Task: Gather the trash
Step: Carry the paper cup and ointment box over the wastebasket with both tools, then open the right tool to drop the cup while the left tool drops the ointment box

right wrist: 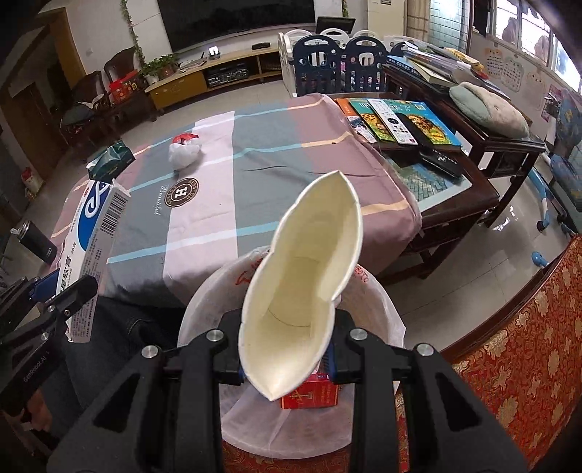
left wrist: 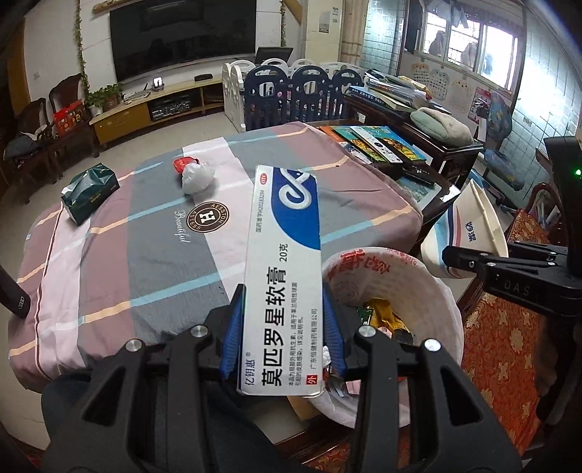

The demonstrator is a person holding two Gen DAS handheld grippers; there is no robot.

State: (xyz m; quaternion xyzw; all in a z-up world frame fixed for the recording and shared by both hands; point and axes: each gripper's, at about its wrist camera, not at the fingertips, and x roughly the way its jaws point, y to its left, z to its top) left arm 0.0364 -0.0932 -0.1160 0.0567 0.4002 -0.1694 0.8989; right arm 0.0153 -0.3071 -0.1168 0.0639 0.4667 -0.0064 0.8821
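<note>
My left gripper (left wrist: 282,327) clamps a white and blue ointment box (left wrist: 283,269) by its long sides, above the near edge of the striped cloth (left wrist: 145,254). Just right of it sits the white bin bag (left wrist: 411,287). My right gripper (left wrist: 449,256) pinches a squashed paper cup (left wrist: 469,225) beyond the bag.

Daylight comes in through the windows (left wrist: 462,40) on the right, so the room is bright there and darker on the left by the chairs (left wrist: 43,120). Both pictures bend a lot at the edges, with black corners, and straight things like the TV (left wrist: 182,32) look curved. The middle is sharp enough to read the letters on the box (left wrist: 283,269), the floor (right wrist: 523,207) shines a little, and the shadows are soft.
</note>
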